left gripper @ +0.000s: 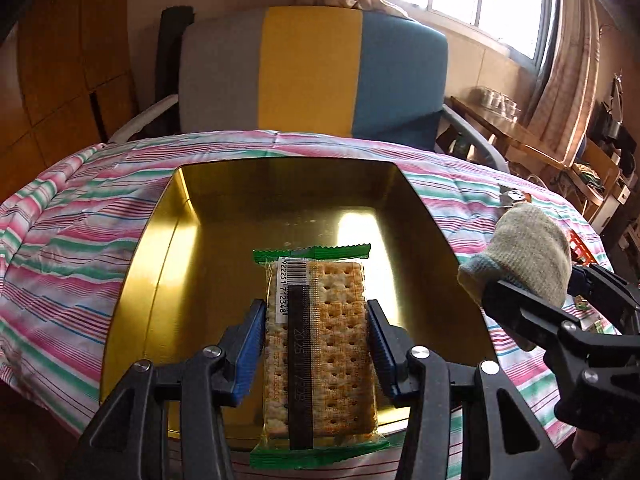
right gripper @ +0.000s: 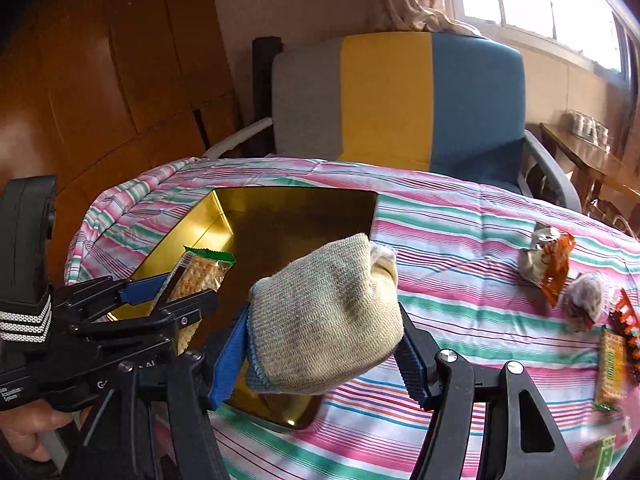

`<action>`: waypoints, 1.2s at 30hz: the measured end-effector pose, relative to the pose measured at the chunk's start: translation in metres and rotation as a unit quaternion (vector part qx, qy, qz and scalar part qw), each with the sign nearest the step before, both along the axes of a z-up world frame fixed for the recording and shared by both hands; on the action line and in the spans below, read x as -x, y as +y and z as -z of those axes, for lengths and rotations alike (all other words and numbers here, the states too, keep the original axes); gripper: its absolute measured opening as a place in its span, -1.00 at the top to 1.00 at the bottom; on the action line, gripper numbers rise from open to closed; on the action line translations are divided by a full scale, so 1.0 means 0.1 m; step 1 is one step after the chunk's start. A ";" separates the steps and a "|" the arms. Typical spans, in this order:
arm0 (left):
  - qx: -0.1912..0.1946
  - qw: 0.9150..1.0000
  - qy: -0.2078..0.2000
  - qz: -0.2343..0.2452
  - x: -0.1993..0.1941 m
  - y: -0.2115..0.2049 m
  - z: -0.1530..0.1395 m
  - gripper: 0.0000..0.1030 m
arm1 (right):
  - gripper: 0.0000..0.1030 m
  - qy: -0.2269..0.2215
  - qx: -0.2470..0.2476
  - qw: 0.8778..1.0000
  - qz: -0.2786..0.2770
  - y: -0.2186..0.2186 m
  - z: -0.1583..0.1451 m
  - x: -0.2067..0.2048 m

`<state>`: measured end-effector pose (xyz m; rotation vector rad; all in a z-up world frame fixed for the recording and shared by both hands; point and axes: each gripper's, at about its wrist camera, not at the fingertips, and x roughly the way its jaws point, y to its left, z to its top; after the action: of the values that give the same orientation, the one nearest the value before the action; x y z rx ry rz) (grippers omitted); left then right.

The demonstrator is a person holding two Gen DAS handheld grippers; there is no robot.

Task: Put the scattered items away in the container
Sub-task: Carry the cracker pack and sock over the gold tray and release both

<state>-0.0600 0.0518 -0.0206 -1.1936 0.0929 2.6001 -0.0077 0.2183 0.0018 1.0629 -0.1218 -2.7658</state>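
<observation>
A gold metal tray [left gripper: 140, 248] lies open on the striped cloth; it also shows in the right wrist view [right gripper: 208, 220]. My left gripper [left gripper: 316, 320] is shut on a green-edged cracker packet [left gripper: 324, 340] and holds it over the tray's near part; the packet also shows in the right wrist view [right gripper: 200, 270]. My right gripper [right gripper: 324, 340] is shut on a rolled beige sock [right gripper: 324, 316] at the tray's right edge; the sock shows in the left wrist view [left gripper: 524, 252]. Several snack packets [right gripper: 548, 264] lie scattered on the cloth to the right.
A striped pink, green and white cloth [right gripper: 460, 240] covers the table. A grey, yellow and blue chair [left gripper: 312, 68] stands behind it. A wooden side table [left gripper: 516, 132] with clutter is at the far right, under a window.
</observation>
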 end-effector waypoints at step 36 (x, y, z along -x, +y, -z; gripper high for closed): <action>0.007 0.996 -0.056 -0.068 0.28 -0.42 0.46 -0.11 | -0.48 -0.070 -0.021 0.997 -0.012 -0.54 0.58 0.63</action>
<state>-0.0879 0.0101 -0.0663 -1.3919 0.0075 2.6442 -0.0706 0.1641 -0.0563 1.2611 -0.0682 -2.6829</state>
